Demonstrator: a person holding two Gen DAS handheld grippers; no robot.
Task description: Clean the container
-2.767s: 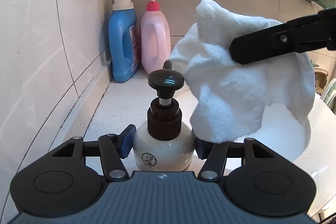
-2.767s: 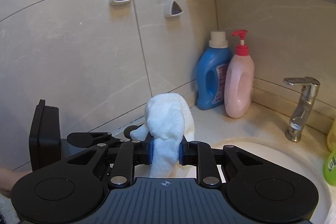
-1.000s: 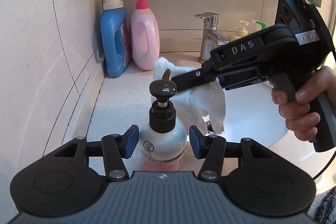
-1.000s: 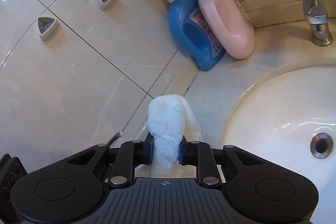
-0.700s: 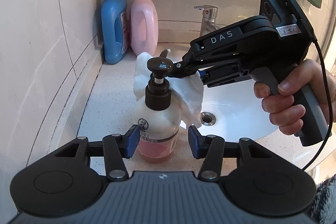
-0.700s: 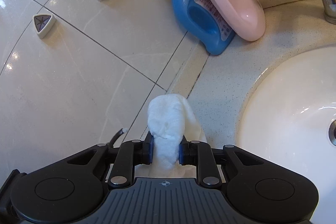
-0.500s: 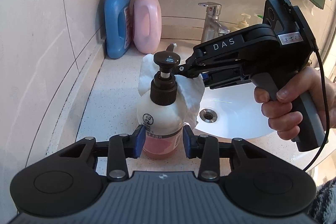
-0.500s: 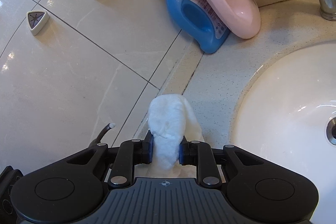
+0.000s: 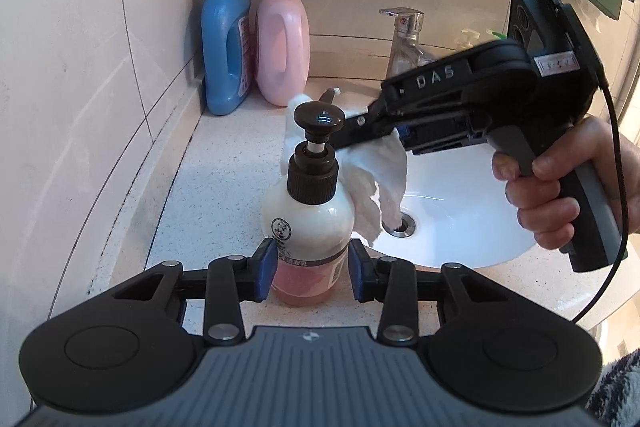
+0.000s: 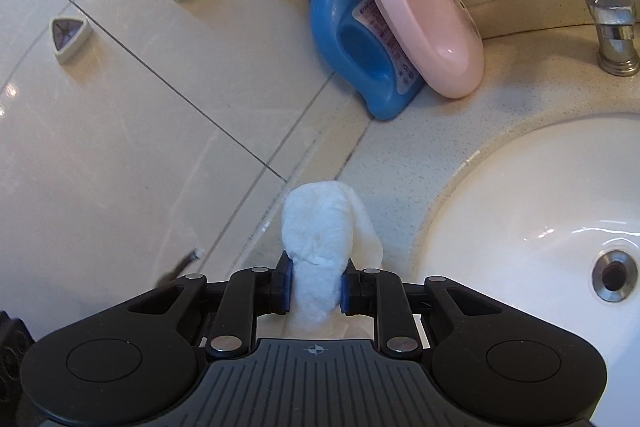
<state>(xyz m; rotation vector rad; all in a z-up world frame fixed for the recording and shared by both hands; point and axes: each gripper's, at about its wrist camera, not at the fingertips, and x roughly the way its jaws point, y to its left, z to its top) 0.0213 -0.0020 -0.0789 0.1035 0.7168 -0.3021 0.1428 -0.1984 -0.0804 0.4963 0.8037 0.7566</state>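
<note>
Prob. home bathrm: sink [image 9: 460, 251], faucet [image 9: 404, 39], tiled wall [image 10: 120, 147].

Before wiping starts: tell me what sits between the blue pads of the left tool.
In the left wrist view, the cream pump bottle stands on the counter between the left tool's blue pads, which press its lower sides.

I read only one clear text: the raised letters "DAS" on the black body of the right gripper [image 9: 360, 131], seen from the left wrist view. On the pump bottle [image 9: 308, 227] I see a round emblem and a dark band with small characters, but they are too small for me to read. The blue bottle [image 9: 226, 47] at the far left and the pink bottle [image 10: 424, 23] beside it carry labels with fine print; I cannot read them in either view.
</note>
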